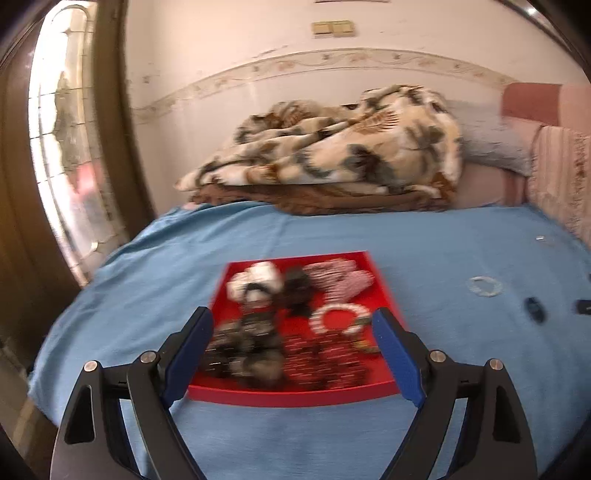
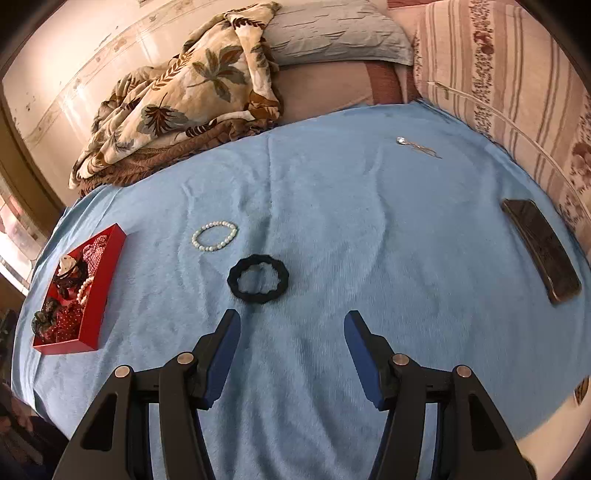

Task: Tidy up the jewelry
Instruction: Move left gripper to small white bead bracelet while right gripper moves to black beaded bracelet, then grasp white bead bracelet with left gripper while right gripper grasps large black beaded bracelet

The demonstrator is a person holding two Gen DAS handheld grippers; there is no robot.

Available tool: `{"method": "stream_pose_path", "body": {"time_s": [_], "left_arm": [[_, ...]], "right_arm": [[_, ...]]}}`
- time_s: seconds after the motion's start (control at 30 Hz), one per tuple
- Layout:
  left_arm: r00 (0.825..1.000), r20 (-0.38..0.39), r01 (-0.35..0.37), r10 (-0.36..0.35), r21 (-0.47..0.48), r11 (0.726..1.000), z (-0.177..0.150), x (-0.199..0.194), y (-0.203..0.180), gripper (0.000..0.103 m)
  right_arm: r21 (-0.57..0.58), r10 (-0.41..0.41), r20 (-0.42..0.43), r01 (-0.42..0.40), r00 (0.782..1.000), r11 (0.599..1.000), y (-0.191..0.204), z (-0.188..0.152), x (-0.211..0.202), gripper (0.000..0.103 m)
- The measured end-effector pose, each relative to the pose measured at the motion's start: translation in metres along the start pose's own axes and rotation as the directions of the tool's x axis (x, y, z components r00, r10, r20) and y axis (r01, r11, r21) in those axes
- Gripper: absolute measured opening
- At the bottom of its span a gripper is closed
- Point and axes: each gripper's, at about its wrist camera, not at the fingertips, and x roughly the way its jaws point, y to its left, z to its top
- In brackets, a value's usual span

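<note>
A red tray (image 1: 386, 291) (image 2: 110, 258) holding several hair ties and bead bracelets rests on the blue bedspread. My left gripper (image 1: 291, 317) hovers over the tray's near half, open wide, with nothing between its blue pads. In the right wrist view a black scrunchie (image 2: 258, 278) lies on the spread just beyond my right gripper (image 2: 291, 321), which is open and empty. A white pearl bracelet (image 2: 215, 235) (image 1: 484, 285) lies a little farther, to the left. A thin silver chain with a pendant (image 2: 417, 147) lies far back on the right.
A dark phone (image 2: 541, 249) lies near the bed's right edge. A leaf-patterned blanket (image 1: 332, 147) (image 2: 184, 92) and a grey pillow (image 2: 332, 33) are heaped at the head of the bed. A striped floral cushion (image 2: 517, 92) lines the right side. A window (image 1: 66, 147) is on the left.
</note>
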Motion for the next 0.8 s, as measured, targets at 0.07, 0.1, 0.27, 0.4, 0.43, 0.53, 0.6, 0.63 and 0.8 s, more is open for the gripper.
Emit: {"method": "stream_pose_path", "body": {"time_s": [0.07, 0.1, 0.27, 0.4, 0.43, 0.53, 0.6, 0.63, 0.8], "left_arm": [[0.998, -0.016, 0.053, -0.053, 0.024, 0.998, 0.009, 0.000, -0.020, 0.087], [0.997, -0.024, 0.072, -0.071, 0.036, 0.997, 0.013, 0.002, -0.030, 0.087], [0.988, -0.089, 0.134, -0.124, 0.116, 0.984, 0.028, 0.016, -0.084, 0.087], [0.980, -0.110, 0.184, -0.167, 0.170, 0.968, 0.039, 0.029, -0.125, 0.087], [0.979, -0.109, 0.190, -0.171, 0.189, 0.964, 0.041, 0.032, -0.135, 0.087], [0.976, -0.118, 0.207, -0.184, 0.225, 0.952, 0.046, 0.045, -0.160, 0.087], [0.971, -0.138, 0.223, -0.194, 0.235, 0.946, 0.047, 0.054, -0.173, 0.087], [0.967, -0.158, 0.234, -0.201, 0.237, 0.943, 0.047, 0.063, -0.181, 0.087], [0.941, -0.262, 0.274, -0.214, 0.219, 0.936, 0.048, 0.105, -0.208, 0.087]], "right_arm": [[-0.006, 0.008, 0.000, -0.008, 1.000, 1.000, -0.004, 0.006, 0.006, 0.063], [-0.010, 0.014, 0.000, -0.014, 1.000, 1.000, -0.005, 0.009, 0.010, 0.063], [-0.062, 0.032, 0.001, -0.032, 0.999, 0.998, -0.006, 0.024, 0.030, 0.063], [-0.110, 0.044, 0.007, -0.043, 0.999, 0.993, -0.003, 0.026, 0.043, 0.063], [-0.111, 0.048, 0.009, -0.046, 0.999, 0.993, -0.004, 0.026, 0.045, 0.063], [-0.091, 0.057, 0.005, -0.056, 0.998, 0.994, -0.012, 0.026, 0.050, 0.063], [-0.082, 0.067, 0.008, -0.066, 0.998, 0.994, -0.017, 0.029, 0.050, 0.063], [-0.081, 0.069, 0.010, -0.068, 0.998, 0.994, -0.019, 0.029, 0.050, 0.063], [-0.092, 0.091, -0.014, -0.092, 0.996, 0.992, -0.016, 0.029, 0.057, 0.063]]}}
